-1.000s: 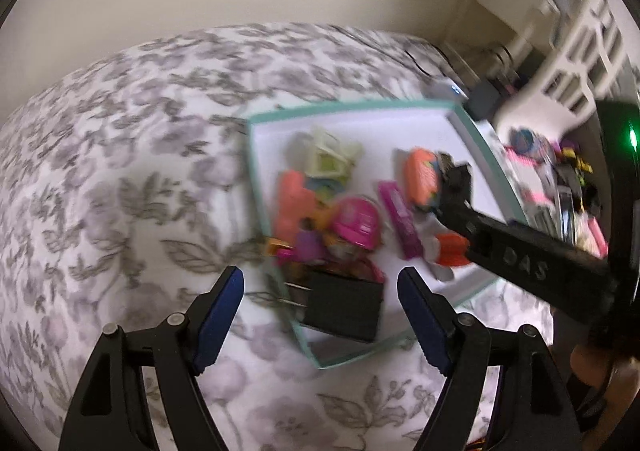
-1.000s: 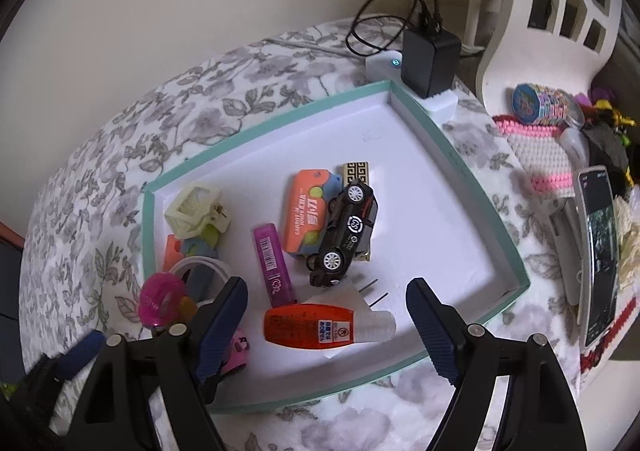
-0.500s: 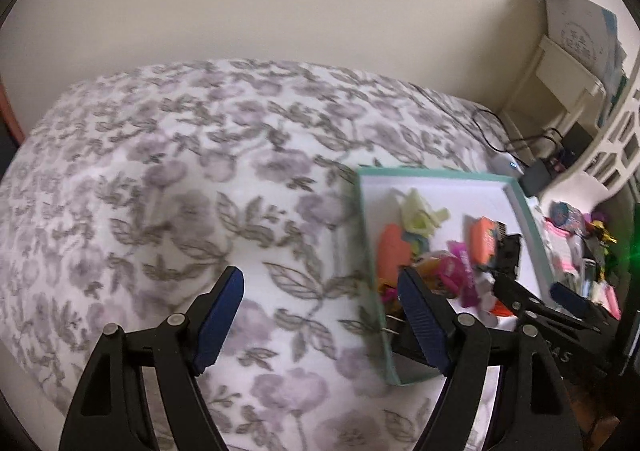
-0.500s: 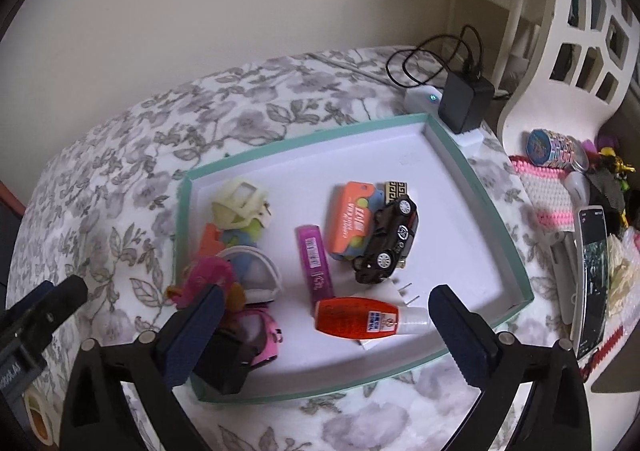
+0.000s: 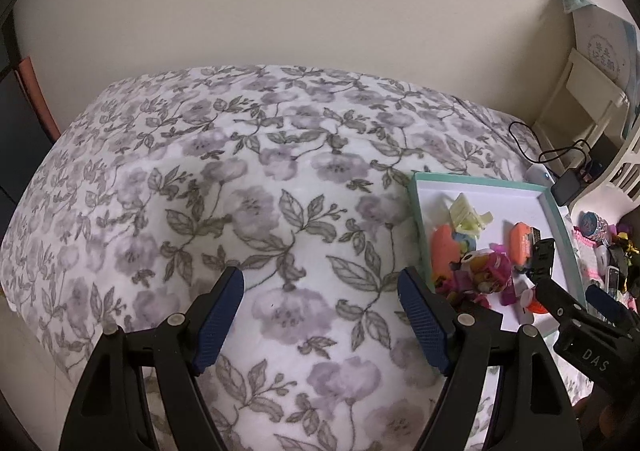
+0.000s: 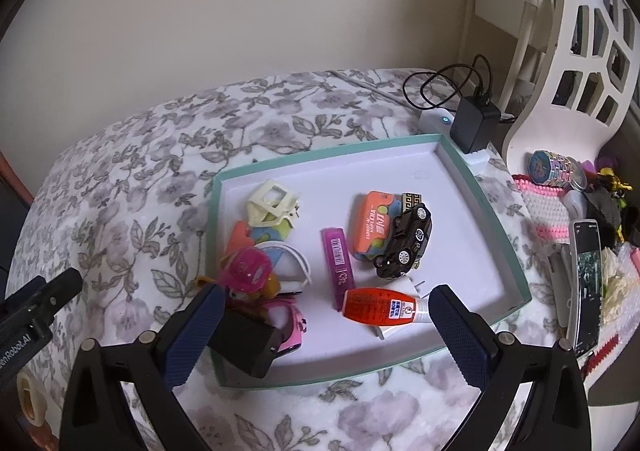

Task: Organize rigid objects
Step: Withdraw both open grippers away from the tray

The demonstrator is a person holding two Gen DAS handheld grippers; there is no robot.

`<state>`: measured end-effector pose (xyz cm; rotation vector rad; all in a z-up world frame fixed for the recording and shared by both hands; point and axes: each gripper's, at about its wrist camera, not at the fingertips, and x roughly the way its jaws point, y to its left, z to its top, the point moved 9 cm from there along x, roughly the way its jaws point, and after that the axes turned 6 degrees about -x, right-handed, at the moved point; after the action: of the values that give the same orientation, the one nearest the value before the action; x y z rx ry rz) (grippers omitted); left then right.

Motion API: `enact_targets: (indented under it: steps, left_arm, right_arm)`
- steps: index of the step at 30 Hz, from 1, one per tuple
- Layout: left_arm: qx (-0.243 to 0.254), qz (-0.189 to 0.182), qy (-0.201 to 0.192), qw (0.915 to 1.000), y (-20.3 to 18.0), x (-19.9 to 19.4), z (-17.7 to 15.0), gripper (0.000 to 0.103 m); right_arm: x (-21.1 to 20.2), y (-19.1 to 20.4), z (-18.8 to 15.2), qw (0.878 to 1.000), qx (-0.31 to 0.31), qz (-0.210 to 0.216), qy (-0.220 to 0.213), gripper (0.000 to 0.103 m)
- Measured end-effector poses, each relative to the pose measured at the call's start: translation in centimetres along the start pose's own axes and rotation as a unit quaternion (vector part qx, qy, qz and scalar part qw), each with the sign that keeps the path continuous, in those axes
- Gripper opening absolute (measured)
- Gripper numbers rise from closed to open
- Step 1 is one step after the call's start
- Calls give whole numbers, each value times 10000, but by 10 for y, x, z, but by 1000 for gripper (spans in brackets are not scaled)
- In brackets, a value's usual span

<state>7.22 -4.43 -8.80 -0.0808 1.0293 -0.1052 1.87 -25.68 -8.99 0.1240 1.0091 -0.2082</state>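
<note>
A teal-rimmed white tray [image 6: 492, 207] lies on a flowered bedspread and holds several small items: a red glue bottle [image 6: 378, 309], a black toy car [image 6: 406, 247], a purple tube [image 6: 338, 261], an orange box [image 6: 374, 219], a pale yellow clip [image 6: 270, 207], a pink cap toy [image 6: 250, 267] and a black block [image 6: 248, 343]. My right gripper [image 6: 326, 325] stands wide open above the tray's near edge, holding nothing. My left gripper [image 5: 322, 313] hangs open and empty over bare bedspread, left of the tray [image 5: 552, 207].
A black charger with its cable [image 6: 474, 125] sits behind the tray. Right of the tray lie a phone [image 6: 586, 283], a pink knitted piece [image 6: 540, 207] and a round tin [image 6: 554, 167]. A white carved headboard [image 6: 580, 63] rises at the right. Flowered bedspread [image 5: 248, 195] stretches left.
My left gripper swung left off the tray to bare bedspread. My right gripper's jaws widened and it pulled back and up, so more of the tray shows.
</note>
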Motion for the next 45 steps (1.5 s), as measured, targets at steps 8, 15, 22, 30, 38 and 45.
enact_targets:
  steps: [8, 15, 22, 30, 38, 45]
  left_arm:
    - [301, 216, -35, 9993, -2, -5, -9, 80]
    - [312, 193, -28, 9993, -3, -5, -10, 80]
    - [243, 210, 45, 9995, 0, -2, -10, 80]
    - [189, 244, 73, 9995, 3, 0, -8, 80]
    - [181, 318, 116, 9993, 5, 2, -9, 80]
    - [117, 336, 132, 9993, 7, 3, -8, 80]
  right_arm:
    - [-7, 10, 0, 9999, -128, 80, -67, 103]
    - [-9, 13, 2, 9997, -186, 106, -103, 103]
    - [-7, 14, 2, 9997, -219, 124, -70, 103]
    - [-4, 14, 1, 9997, -227, 124, -14, 103]
    - [-3, 14, 1, 9997, -231, 124, -9, 103]
    - [-3, 14, 1, 9997, -223, 120, -8, 103]
